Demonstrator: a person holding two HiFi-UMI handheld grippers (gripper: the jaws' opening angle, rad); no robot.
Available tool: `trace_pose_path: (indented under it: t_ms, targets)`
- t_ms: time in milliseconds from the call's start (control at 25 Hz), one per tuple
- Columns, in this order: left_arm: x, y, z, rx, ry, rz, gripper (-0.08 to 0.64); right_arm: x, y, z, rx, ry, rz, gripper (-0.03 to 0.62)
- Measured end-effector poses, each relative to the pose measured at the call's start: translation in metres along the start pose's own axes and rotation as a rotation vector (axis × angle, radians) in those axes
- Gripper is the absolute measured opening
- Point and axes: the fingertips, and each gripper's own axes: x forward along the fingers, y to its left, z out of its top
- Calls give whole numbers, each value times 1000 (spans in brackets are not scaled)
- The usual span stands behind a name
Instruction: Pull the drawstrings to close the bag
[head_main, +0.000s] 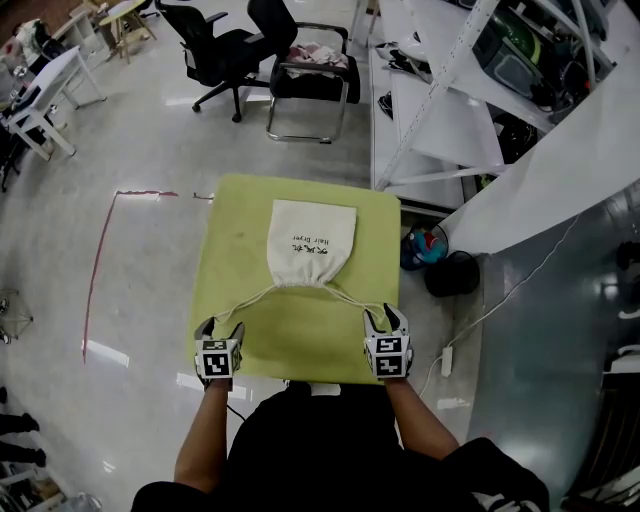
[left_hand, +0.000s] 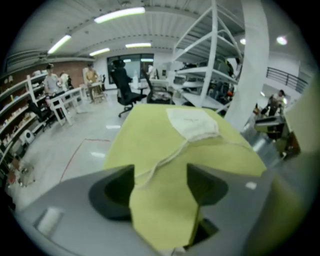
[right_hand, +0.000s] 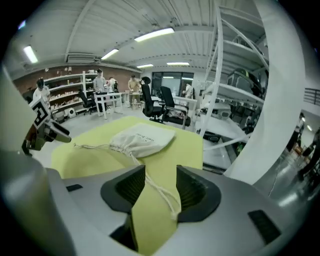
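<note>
**Grippers open, bag mouth looks cinched**

Jaws are apart on both the left gripper (head_main: 220, 327) and the right gripper (head_main: 386, 316), held at the near edge of the yellow-green square table (head_main: 240, 230); nothing is pinched. The cream cloth drawstring bag with black print (head_main: 310, 245) is laid mid-table, gathered mouth toward the near edge. The left white cord (head_main: 250, 300) and right white cord (head_main: 355, 298) are run out toward the near corners, ends loose between the jaws. Closing is judged done or nearly so; only withdrawal appears left.
</note>
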Motion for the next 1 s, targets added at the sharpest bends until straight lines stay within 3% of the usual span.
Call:
trace_pose_path:
  t_ms: [120,240,480,680,800,1000]
  targets:
    - [-5,-3,-17,-11,36,-37,336,-2,3,-16,59,36,27,184]
    - [-14,-7,-2,5,-20,-39,333,-7,6,-6,51,11,38,184]
    - [-33,-17,77,26,-220,-61,313,-21,22,74,20,-167,63,176]
    - [-68,-31,152,29,-414,-100,271,-42,36,147,-20,-339,89,132]
    - [-93,-38,189,41,-524,-104,202,-59,42,185,-48,-430,101,76]
    - [-130,-44,227,62,-680,-71,8,-91,50,230,-79,-561,110,14]
